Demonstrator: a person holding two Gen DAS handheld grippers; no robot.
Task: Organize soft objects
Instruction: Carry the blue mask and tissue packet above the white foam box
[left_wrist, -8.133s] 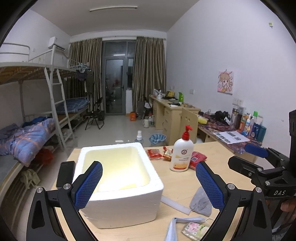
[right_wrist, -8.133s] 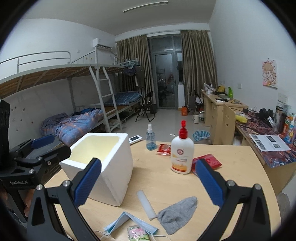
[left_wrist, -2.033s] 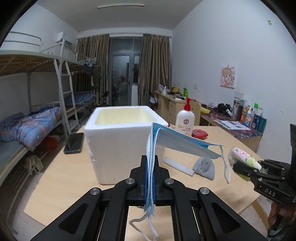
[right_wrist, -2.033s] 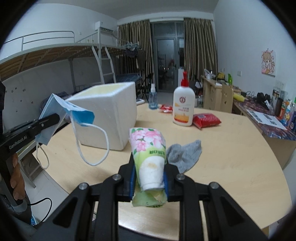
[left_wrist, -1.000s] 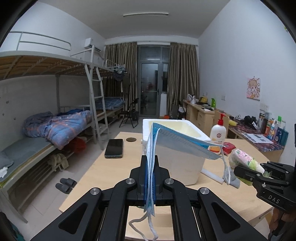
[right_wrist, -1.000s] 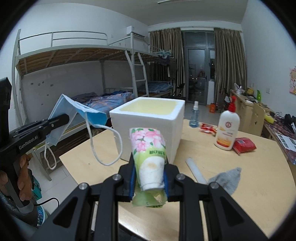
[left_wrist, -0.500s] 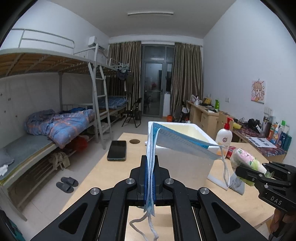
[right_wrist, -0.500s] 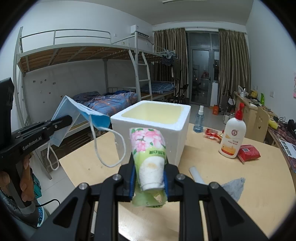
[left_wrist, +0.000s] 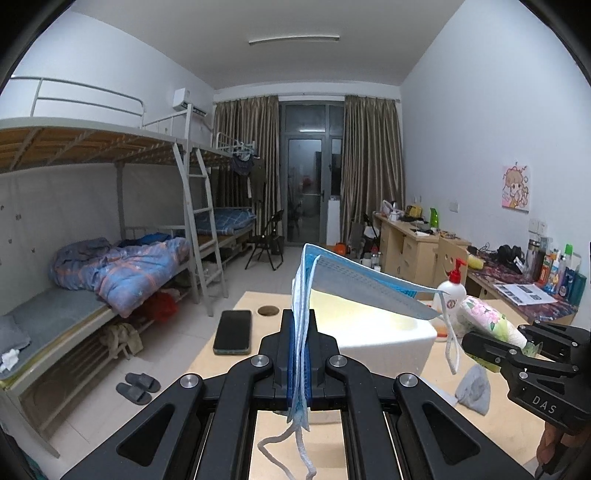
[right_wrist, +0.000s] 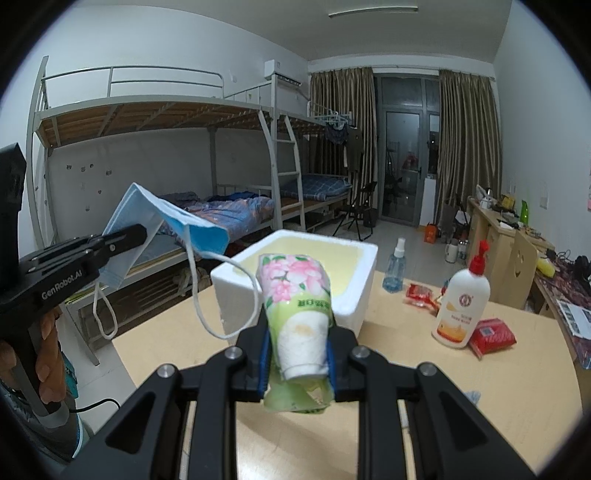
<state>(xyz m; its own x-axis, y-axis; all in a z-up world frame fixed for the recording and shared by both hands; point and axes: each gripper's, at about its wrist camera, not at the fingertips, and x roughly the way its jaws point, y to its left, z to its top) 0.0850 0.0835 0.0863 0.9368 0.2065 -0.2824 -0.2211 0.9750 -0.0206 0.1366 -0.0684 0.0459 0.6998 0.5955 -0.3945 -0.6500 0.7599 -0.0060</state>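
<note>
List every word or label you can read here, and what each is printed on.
"GenRobot.AI": side of the left gripper.
"DAS": side of the right gripper.
Green lettering on the tissue pack: too blurred to read.
Label on the pump bottle: too small to read.

Right gripper (right_wrist: 297, 354) clamps floral tissue pack (right_wrist: 297, 301) before white foam box (right_wrist: 295, 273); left gripper (right_wrist: 138, 232) pinches blue face mask (right_wrist: 173, 221) left of box

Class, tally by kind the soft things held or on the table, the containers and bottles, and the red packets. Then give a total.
Soft things: 3 (mask, tissue pack, grey sock)
Foam box: 1
Bottles: 2 (pump bottle, spray bottle)
Red packets: 2 ()
Total: 8
</note>
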